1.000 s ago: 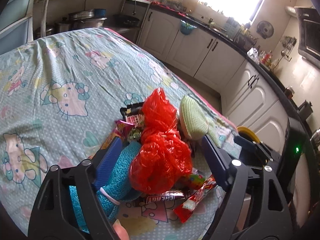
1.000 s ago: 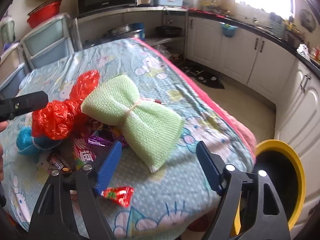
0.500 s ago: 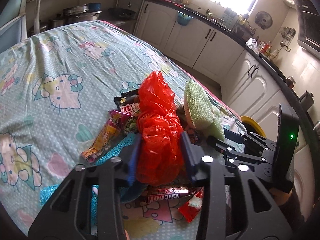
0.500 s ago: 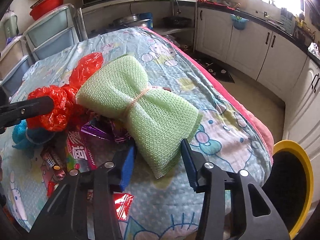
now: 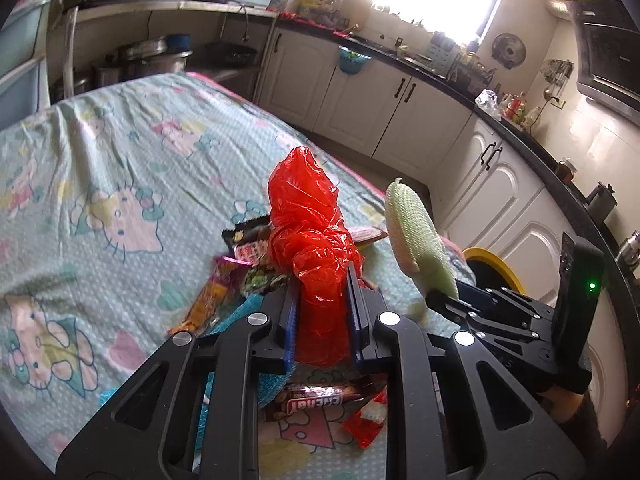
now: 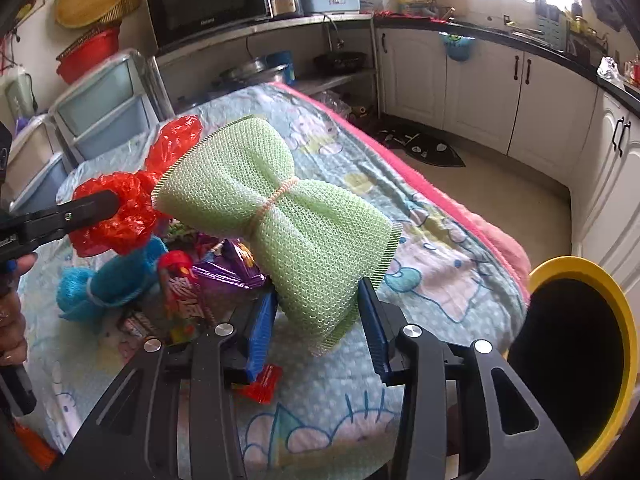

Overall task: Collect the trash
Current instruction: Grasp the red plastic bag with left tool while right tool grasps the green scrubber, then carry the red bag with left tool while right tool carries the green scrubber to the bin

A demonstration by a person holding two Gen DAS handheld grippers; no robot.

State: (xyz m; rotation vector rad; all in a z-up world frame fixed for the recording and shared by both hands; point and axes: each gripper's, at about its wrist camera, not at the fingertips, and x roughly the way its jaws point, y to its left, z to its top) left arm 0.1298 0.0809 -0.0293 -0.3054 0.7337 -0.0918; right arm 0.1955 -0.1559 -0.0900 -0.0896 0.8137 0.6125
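Note:
My left gripper (image 5: 321, 312) is shut on a crumpled red plastic bag (image 5: 310, 240) and holds it above the table; the bag also shows in the right wrist view (image 6: 120, 208). My right gripper (image 6: 318, 316) is shut on a green mesh scrubber (image 6: 276, 212) tied at its middle, lifted off the cloth; the scrubber also shows in the left wrist view (image 5: 416, 240). Several candy wrappers (image 5: 320, 400) and a blue mesh scrubber (image 6: 108, 280) lie on the table below. A yellow-rimmed bin (image 6: 576, 360) stands off the table's right edge.
The table carries a Hello Kitty cloth (image 5: 100, 168) with a pink edge (image 6: 460, 208). White kitchen cabinets (image 5: 400, 108) and a dark counter run along the far and right sides. Plastic drawers (image 6: 104, 112) and a microwave (image 6: 208, 4) stand behind the table.
Both grippers closed from wide open: the left onto the red bag, the right onto the green scrubber. Both things have been lifted off the pile.

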